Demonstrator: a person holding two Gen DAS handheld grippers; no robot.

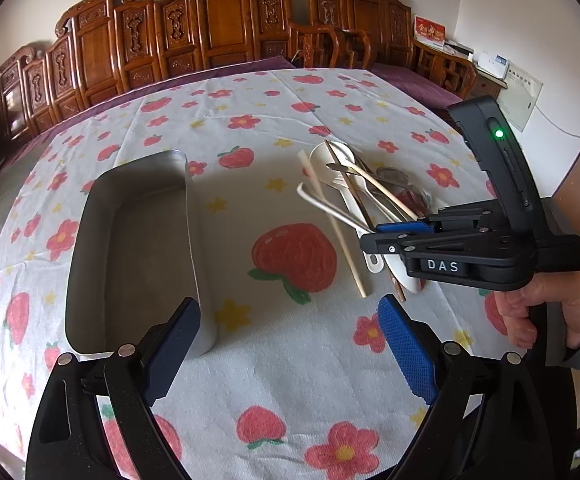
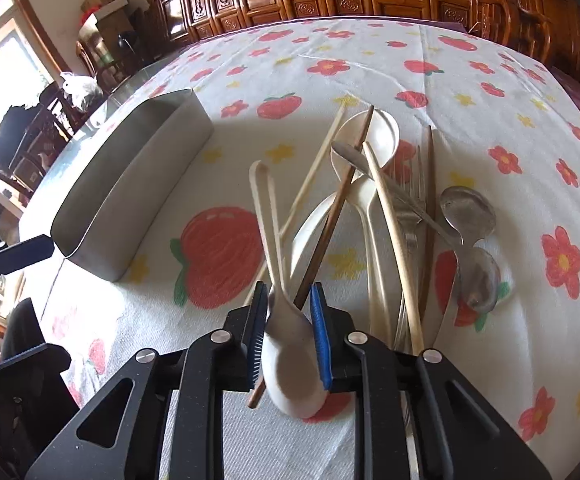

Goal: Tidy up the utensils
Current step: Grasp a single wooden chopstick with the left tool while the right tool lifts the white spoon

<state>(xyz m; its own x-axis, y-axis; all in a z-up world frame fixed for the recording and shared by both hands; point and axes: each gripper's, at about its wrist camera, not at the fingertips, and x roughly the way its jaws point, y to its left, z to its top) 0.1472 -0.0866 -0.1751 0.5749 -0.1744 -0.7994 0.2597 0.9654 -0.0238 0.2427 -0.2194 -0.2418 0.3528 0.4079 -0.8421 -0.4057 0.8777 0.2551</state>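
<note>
- The right gripper (image 2: 289,334) was seen with its jaws brought together on a white plastic spoon (image 2: 290,364); the blue pads (image 2: 320,334) appeared pressed against the bowl and neck of the spoon, the handle running forward and away from the tool.
- A dark brown chopstick (image 2: 332,216) was seen passing just between the pads beside the spoon; it could be dragged up with the spoon, or the grip could be wedged off-centre by it.
- The remaining utensil pile (image 2: 394,208) lay just ahead and to the right of the right gripper, its pieces crossed over one another; a lift could be expected to tip or scatter the pieces resting on the spoon handle.
- The rounded bowl offered a curved surface to flat pads, so rotation or slipping of the spoon during transport was judged possible.
- The metal tray (image 2: 130,184) stood ahead and to the left of the right gripper, empty as far as could be seen; its rim could be struck by the long handle on approach.
- The left gripper (image 1: 290,354) was held with jaws apart and nothing between them, the tray (image 1: 130,240) just ahead on its left.
</note>
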